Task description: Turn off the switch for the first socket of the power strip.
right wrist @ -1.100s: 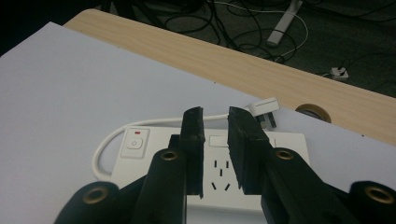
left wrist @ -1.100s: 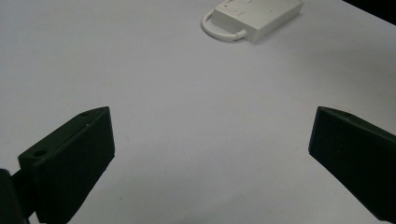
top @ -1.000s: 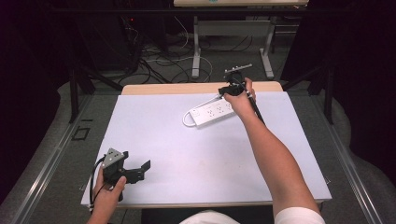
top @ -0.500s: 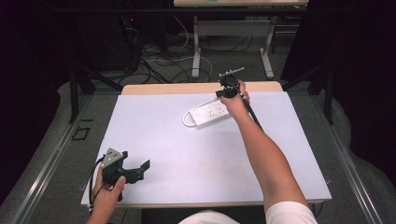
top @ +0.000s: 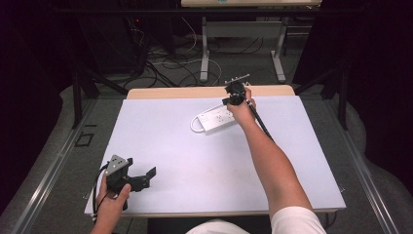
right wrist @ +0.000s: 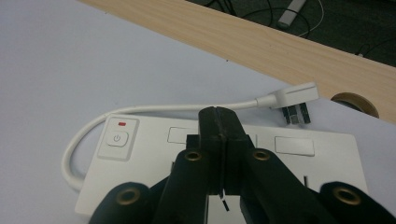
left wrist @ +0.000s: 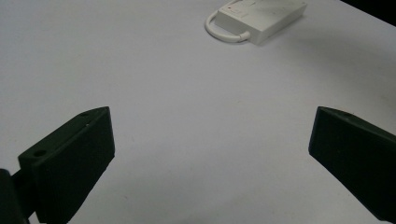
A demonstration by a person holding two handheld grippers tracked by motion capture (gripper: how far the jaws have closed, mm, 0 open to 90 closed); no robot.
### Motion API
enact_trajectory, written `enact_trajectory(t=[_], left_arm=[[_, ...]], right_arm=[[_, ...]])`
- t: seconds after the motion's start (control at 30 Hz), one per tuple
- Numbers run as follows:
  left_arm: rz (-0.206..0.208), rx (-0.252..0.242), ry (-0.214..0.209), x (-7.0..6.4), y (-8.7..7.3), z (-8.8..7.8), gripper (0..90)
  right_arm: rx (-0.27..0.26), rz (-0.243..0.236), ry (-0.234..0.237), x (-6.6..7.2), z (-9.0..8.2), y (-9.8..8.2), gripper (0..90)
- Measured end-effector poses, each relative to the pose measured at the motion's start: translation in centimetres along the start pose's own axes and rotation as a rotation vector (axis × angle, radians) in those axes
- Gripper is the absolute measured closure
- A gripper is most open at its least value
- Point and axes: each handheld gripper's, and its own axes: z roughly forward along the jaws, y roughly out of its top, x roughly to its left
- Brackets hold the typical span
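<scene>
A white power strip lies flat at the back middle of the white table. Its short cord loops round the left end to a white plug lying beside it. A power button with a small red mark sits at its left end. My right gripper hovers just over the strip's far side, jaws pressed together with nothing visible between them. My left gripper rests near the front left corner, open and holding nothing. The strip is far ahead of it.
A bare wooden band runs along the table's far edge, with a brown tape roll on it. Beyond it are another table's legs and loose cables on the floor. Metal rails flank the table.
The right gripper has shifted slightly left along the power strip's far side. The left gripper has stayed in place.
</scene>
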Motion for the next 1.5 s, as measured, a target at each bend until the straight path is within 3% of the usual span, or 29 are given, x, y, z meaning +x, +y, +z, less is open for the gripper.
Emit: enact_trajectory(t=[0.43,1.07,1.5], left_arm=[[0.0,0.004,-0.003,0.1,0.1,0.1,0.1],[-0.006,0.0,0.003,0.1,-0.1,-0.1,0.1],[-0.003,0.002,0.0,0.1,-0.1,-0.2,0.1]], right_arm=[[0.014,0.002,-0.005,0.0,1.6,-0.4,90.0],[0.009,0.003,0.027,0.6,3.5,-1.0,90.0],[0.034,0.005,0.01,1.0,4.5,-1.2,90.0]])
